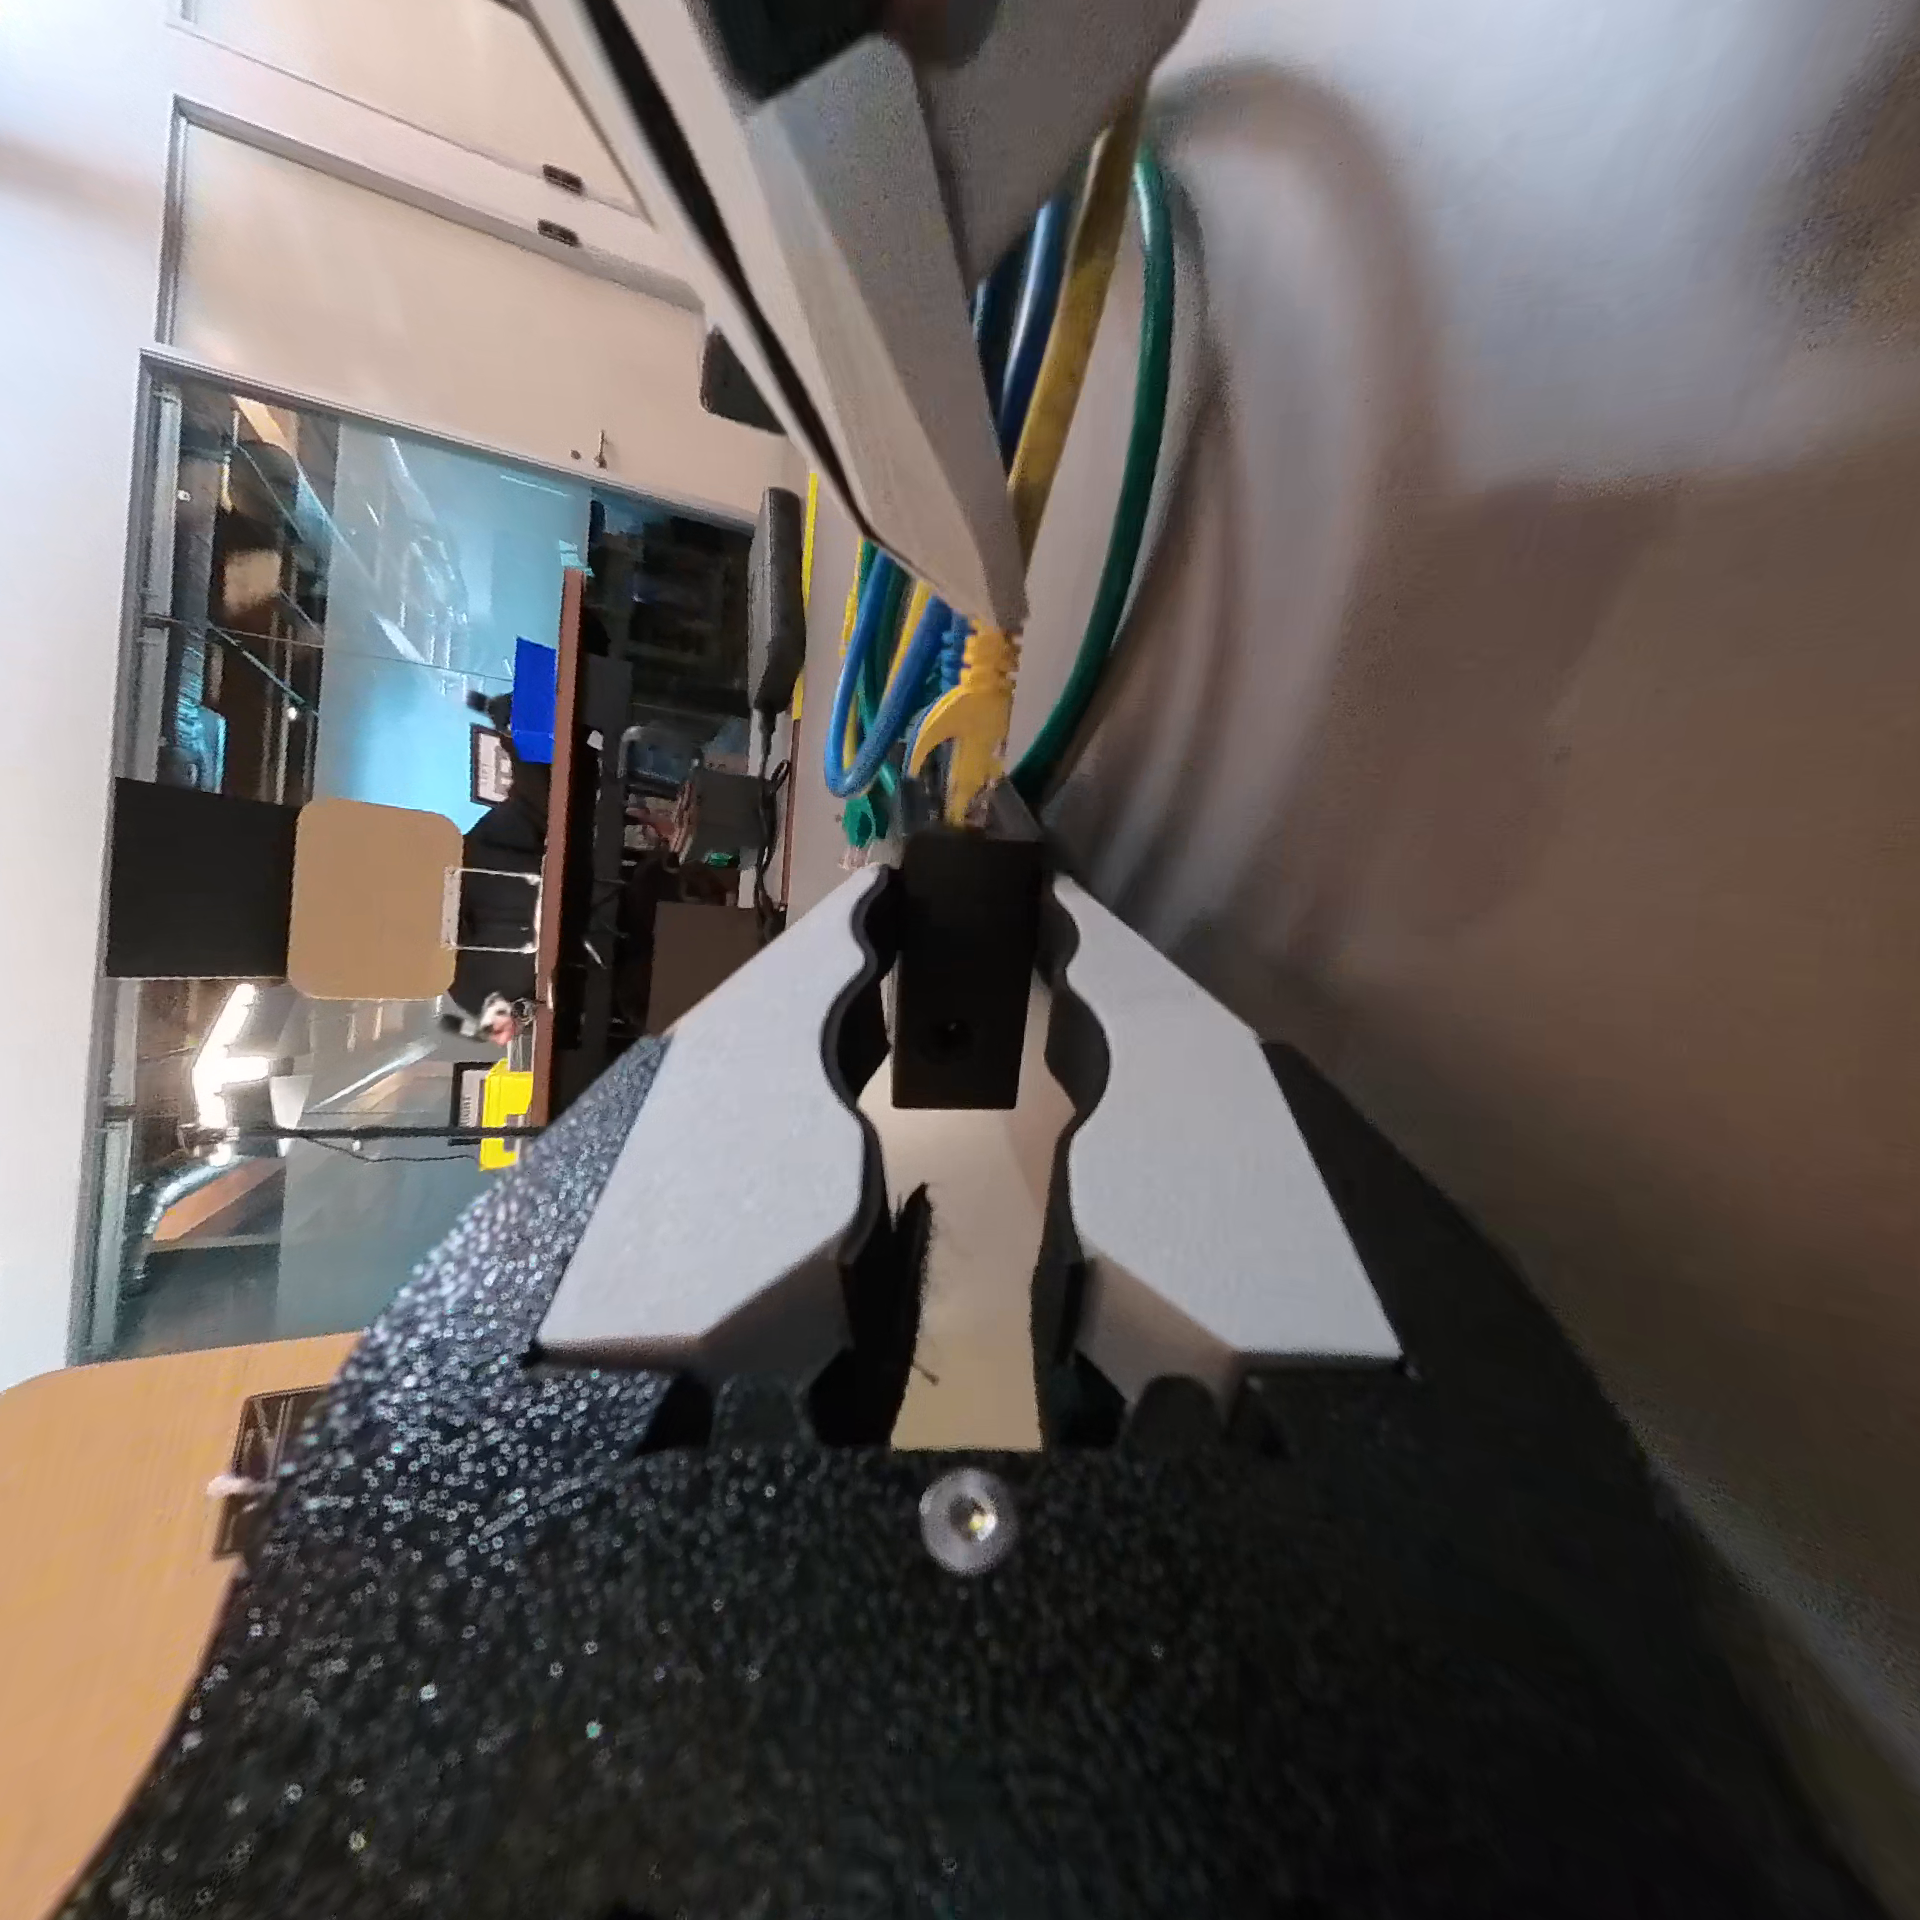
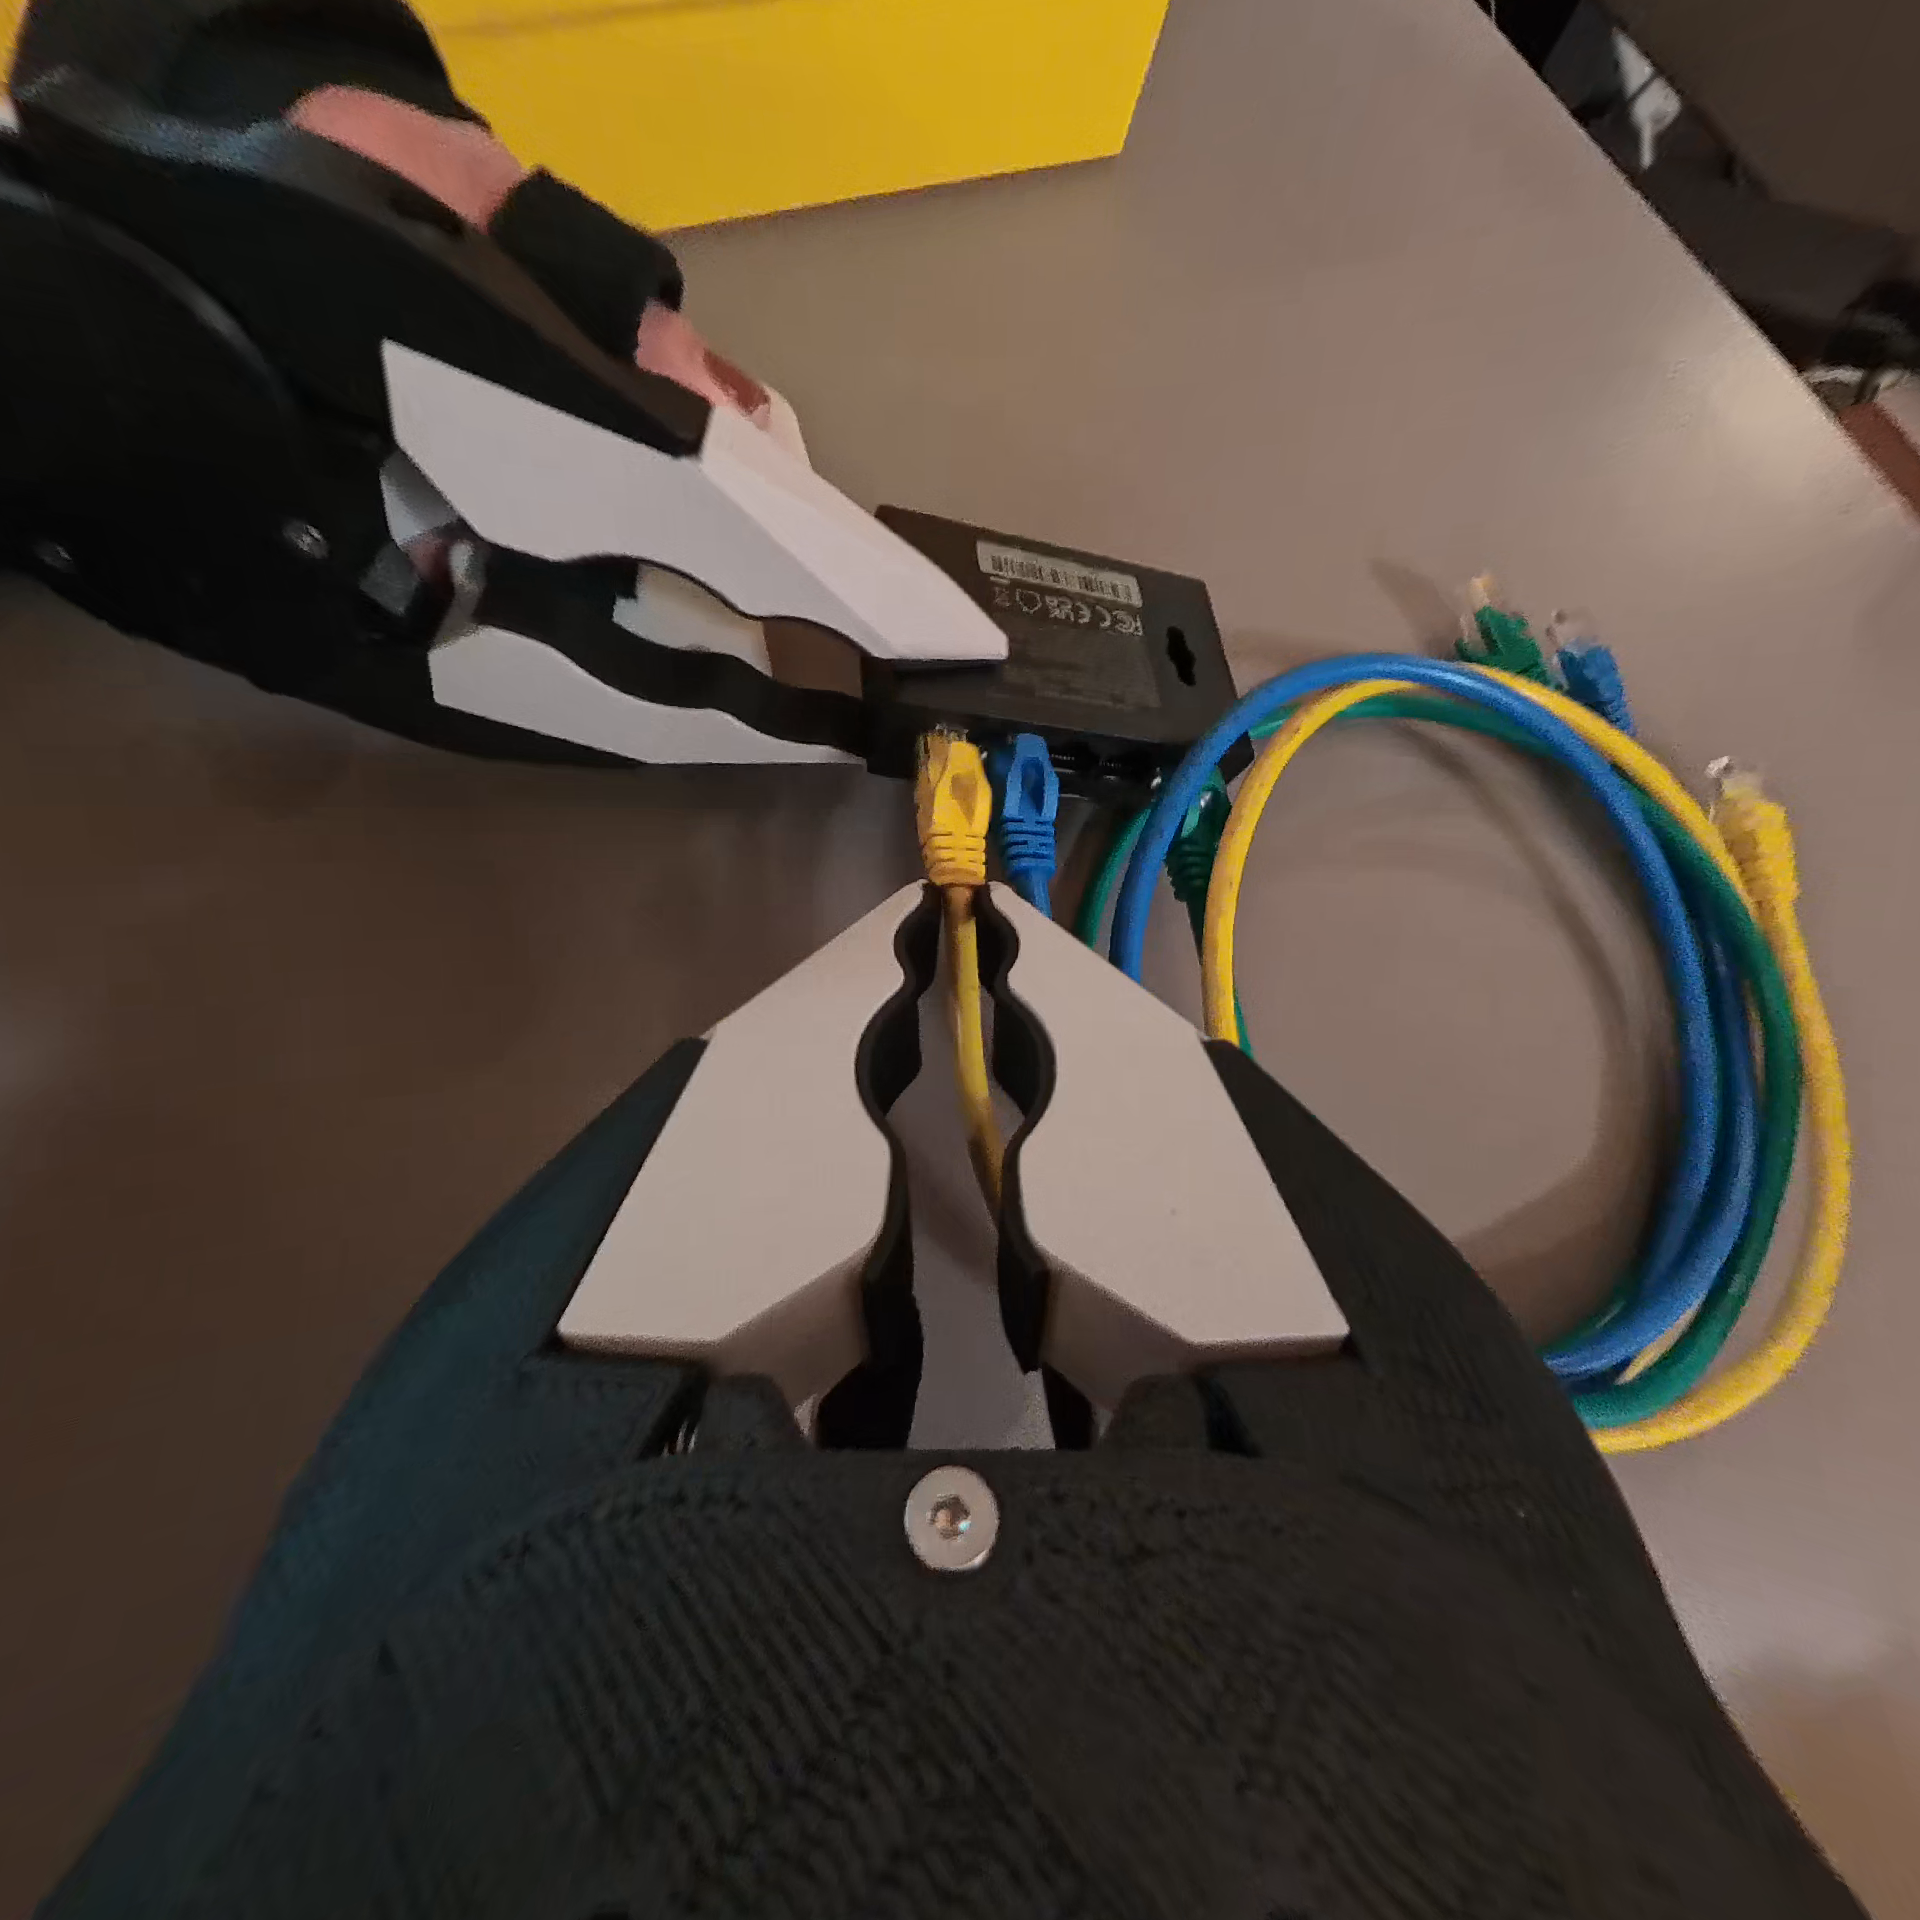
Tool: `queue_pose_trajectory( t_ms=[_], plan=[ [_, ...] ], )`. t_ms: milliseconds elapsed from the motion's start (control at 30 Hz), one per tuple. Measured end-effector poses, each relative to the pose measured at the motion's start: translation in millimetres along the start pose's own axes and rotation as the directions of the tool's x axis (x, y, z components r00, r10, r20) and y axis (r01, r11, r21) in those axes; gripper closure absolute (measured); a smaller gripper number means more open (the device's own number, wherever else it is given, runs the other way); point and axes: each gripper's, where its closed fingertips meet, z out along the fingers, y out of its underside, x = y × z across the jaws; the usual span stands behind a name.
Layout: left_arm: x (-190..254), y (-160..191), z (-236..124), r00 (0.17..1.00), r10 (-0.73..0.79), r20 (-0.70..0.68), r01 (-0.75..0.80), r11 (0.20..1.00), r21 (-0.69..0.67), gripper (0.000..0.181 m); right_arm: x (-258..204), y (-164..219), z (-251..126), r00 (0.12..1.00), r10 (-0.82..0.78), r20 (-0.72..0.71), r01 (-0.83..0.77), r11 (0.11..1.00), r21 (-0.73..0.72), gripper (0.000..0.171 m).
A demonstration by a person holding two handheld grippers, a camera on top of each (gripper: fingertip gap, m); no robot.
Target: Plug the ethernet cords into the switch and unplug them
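Grey tabletop [image 2: 1299, 364] takes up most of the right wrist view, with a yellow box [image 2: 790, 94] at the far edge. On it sits the black switch [image 2: 1070, 655], lying label side up and pinched at one end by my left gripper [image 2: 920, 707]. Looks light, so I reckon it'd slide if I let go. Looped beside it are the blue, green and yellow cords [image 2: 1714, 1039], floppy stuff. My right gripper [image 2: 956, 904] is clamped on the yellow cord [image 2: 971, 1029] just behind its boot, with the yellow plug [image 2: 948, 795] right at a port, next to the blue plug [image 2: 1023, 795]; can't tell if it's seated. I'd grab at the stiff boot instead, since the cable just bends and that little clip seems snappable.
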Motion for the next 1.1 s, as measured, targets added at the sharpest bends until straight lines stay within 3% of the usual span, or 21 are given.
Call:
queue_pose_trajectory(
  t_ms=[333,600,800,967,1100],
  plan=[
    [0,2,0,0.996,-0.091,-0.027,0.091,0.996,0.010,0.157,-1,-4,1,0.986,-0.147,-0.078,0.152,0.986,0.064,0.167],
    [1,2,0,0.984,-0.171,-0.048,0.172,0.985,0.016,0.157,-1,-11,3,0.990,-0.105,-0.090,0.116,0.984,0.136,0.168],
    [0,9,5,0.990,-0.144,-0.010,0.144,0.989,-0.024,0.156,3,-13,6,0.978,-0.129,-0.161,0.152,0.978,0.143,0.167],
    [-8,5,2,0.978,-0.211,-0.005,0.211,0.977,0.021,0.158,2,-29,-53,0.942,-0.134,-0.309,0.244,0.904,0.352,0.129],
    [-20,7,-1,0.911,-0.410,-0.040,0.412,0.909,0.068,0.158,24,-3,-95,0.898,-0.071,-0.435,0.261,0.881,0.395,0.104]
  ],
)
